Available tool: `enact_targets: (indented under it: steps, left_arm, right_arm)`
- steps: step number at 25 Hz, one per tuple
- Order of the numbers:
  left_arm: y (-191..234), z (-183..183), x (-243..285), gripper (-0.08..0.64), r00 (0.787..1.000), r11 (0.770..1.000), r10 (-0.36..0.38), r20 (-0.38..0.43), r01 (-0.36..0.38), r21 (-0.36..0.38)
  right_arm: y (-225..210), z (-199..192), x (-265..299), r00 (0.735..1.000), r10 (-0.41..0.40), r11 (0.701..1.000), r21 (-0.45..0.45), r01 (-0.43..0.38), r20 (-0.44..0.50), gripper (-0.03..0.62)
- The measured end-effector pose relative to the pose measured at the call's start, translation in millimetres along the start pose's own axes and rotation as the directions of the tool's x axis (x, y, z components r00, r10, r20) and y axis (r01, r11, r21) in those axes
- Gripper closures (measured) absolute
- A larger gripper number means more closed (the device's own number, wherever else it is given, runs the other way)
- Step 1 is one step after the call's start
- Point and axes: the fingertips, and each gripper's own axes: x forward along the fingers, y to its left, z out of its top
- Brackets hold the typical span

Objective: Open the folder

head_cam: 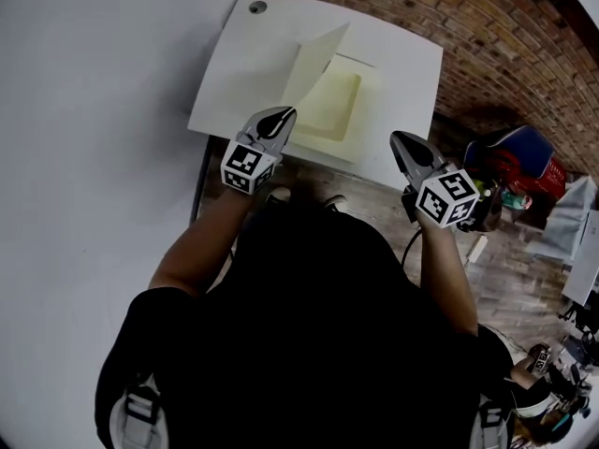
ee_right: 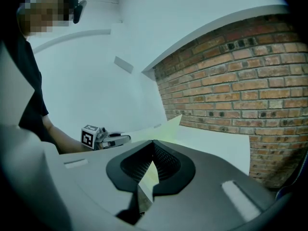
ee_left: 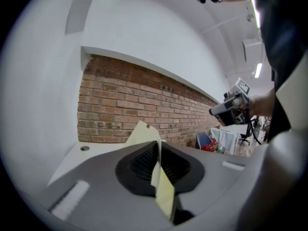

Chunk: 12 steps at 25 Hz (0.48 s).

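A pale yellow folder (head_cam: 329, 106) lies on the white table (head_cam: 239, 73), its front cover (head_cam: 314, 64) lifted and standing at a slant. My left gripper (head_cam: 279, 118) is at the cover's near corner. In the left gripper view the yellow cover (ee_left: 142, 134) runs between the left gripper's (ee_left: 157, 144) shut jaws, pinched there. My right gripper (head_cam: 401, 141) hovers to the right of the folder near the table's front edge, apart from it. In the right gripper view the right gripper's (ee_right: 153, 142) tips meet with nothing held; the raised cover (ee_right: 171, 125) and the left gripper (ee_right: 121, 138) show beyond.
A round cable hole (head_cam: 256, 7) sits at the table's far left corner. A brick wall (head_cam: 487, 26) runs behind and to the right. Red and blue objects (head_cam: 519, 162) stand on the floor at the right. A white wall (head_cam: 94, 110) borders the left.
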Motion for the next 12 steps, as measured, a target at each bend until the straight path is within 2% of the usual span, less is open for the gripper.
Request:
enact_targets:
  steps: [6, 12]
  left_arm:
    - [16, 8, -15, 0.551, 0.998, 0.99, 0.036, 0.052, -0.029, -0.141]
    - [43, 2, -33, 0.551, 0.992, 0.956, 0.103, 0.071, -0.079, -0.281]
  right_arm:
    - [3, 3, 13, 1.0, 0.021, 1.0, -0.007, -0.021, -0.009, 0.589]
    - [7, 3, 28, 0.999, 0.042, 0.999, -0.007, -0.042, -0.021, 0.589]
